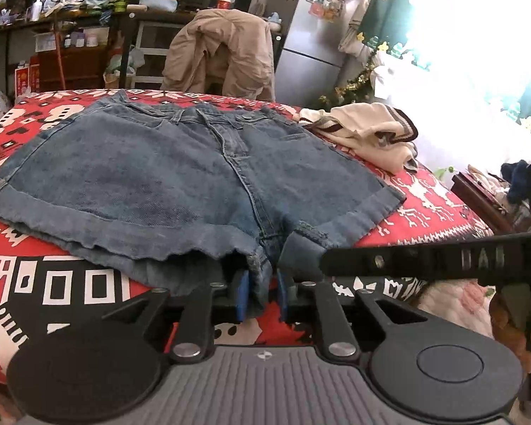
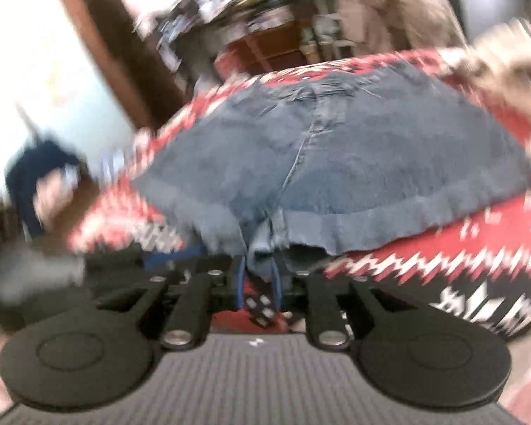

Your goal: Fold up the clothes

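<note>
Red-patterned blanket [image 1: 435,209] bears denim shorts [image 1: 180,177] (unfolded).

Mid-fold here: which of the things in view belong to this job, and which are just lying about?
Job: denim shorts, spread flat on the red patterned cover; left gripper and right gripper at its hem.

Lying about: cream garment, beige jacket on a chair, cluttered shelves.

Denim shorts [image 1: 180,163]: spread flat on the patterned blanket [image 1: 424,209], waistband at the far side, leg hems nearest the camera.
Folded cream garment [image 1: 368,131]: on the blanket, just right of the shorts' waistband.
Jacket [image 1: 219,53]: draped over a chair behind the blanket.
Shelves [image 1: 70,17]: far left, behind everything.
</note>
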Tool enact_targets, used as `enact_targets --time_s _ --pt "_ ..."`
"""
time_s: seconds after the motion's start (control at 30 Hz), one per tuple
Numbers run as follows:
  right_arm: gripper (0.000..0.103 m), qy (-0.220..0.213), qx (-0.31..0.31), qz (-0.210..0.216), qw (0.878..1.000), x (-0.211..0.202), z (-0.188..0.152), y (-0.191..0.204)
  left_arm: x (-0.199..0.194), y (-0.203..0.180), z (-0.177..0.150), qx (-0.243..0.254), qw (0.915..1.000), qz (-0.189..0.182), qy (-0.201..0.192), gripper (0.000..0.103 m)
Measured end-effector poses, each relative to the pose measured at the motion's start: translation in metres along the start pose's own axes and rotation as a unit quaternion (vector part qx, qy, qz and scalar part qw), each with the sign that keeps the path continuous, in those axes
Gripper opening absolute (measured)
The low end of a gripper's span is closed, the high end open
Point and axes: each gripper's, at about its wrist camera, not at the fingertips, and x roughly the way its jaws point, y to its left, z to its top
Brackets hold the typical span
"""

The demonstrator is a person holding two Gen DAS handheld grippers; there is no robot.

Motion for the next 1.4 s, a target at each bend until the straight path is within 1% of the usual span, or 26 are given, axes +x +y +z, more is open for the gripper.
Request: enact_targets --time_s 0.03,0.1,0.17,0.2,0.27,0.33,0.37,0.4,0.43,0.5,0.53,0.57,0.67,0.83,1.0,1.13,1.27,1.4 --pt "0.021 -0.006 0.024 0.007 1.0 0.003 0.001 -0.003 0.0 0.0 0.0 -0.001 1.0 0.001 0.0 0.011" --pt "0.021 -0.011 0.052 0.009 0.999 0.013 0.003 -0.004 0.001 -0.001 0.001 -0.002 1.0 0.002 0.0 0.01" --pt "0.021 -0.008 0.057 -0.012 0.998 0.02 0.004 -0.002 0.0 -0.001 0.001 -0.004 1.0 0.001 -0.001 0.007" --pt "0.019 -0.009 0.055 -0.02 0.998 0.023 0.004 0.0 0.0 -0.001 0.001 -0.004 1.0 0.001 -0.002 0.007" --pt "0.005 -0.01 0.05 -0.034 0.998 0.028 0.004 0.002 -0.001 -0.002 0.002 -0.001 1.0 0.002 -0.004 0.006" --pt "0.002 -0.016 0.035 -0.034 0.999 0.029 0.003 0.006 -0.003 -0.004 0.002 0.007 0.9999 0.001 -0.009 0.005" --pt "0.001 -0.015 0.008 -0.038 0.999 0.027 0.003 0.013 -0.003 -0.005 0.001 0.011 0.9999 0.0 -0.01 0.005" --pt "0.001 -0.01 -0.033 -0.044 0.998 0.025 0.001 0.022 -0.004 -0.007 0.001 0.018 0.9998 -0.001 -0.011 0.005" --pt "0.001 -0.005 -0.081 -0.054 0.995 0.023 -0.002 0.032 -0.004 -0.009 0.0 0.025 0.9996 -0.003 -0.01 0.004" --pt "0.001 0.009 -0.194 -0.083 0.977 0.02 -0.011 0.053 -0.002 -0.012 -0.002 0.039 0.9992 -0.009 -0.006 0.004" --pt "0.001 0.016 -0.233 -0.092 0.968 0.019 -0.016 0.059 0.0 -0.013 -0.004 0.043 0.999 -0.013 0.0 0.004" --pt "0.001 0.023 -0.256 -0.097 0.961 0.019 -0.019 0.061 0.003 -0.013 -0.006 0.046 0.9988 -0.015 0.005 0.004" --pt "0.001 0.039 -0.25 -0.098 0.963 0.022 -0.021 0.055 0.01 -0.011 -0.011 0.05 0.9984 -0.017 0.021 0.004" --pt "0.001 0.058 -0.282 -0.112 0.951 0.028 -0.026 0.06 0.01 -0.012 -0.013 0.065 0.9975 -0.011 0.027 0.004" --pt "0.001 0.073 -0.29 -0.122 0.946 0.04 -0.029 0.059 0.01 -0.012 -0.013 0.064 0.9975 -0.009 0.029 0.004" --pt "0.001 0.071 -0.291 -0.123 0.946 0.041 -0.03 0.059 0.01 -0.009 -0.012 0.053 0.998 -0.016 0.032 0.004" --pt "0.002 0.068 -0.275 -0.11 0.953 0.039 -0.03 0.052 0.01 -0.009 -0.013 0.052 0.9979 -0.02 0.032 0.005" --pt "0.002 0.064 -0.269 -0.099 0.956 0.037 -0.03 0.048 0.011 -0.009 -0.011 0.052 0.9978 -0.024 0.034 0.004"
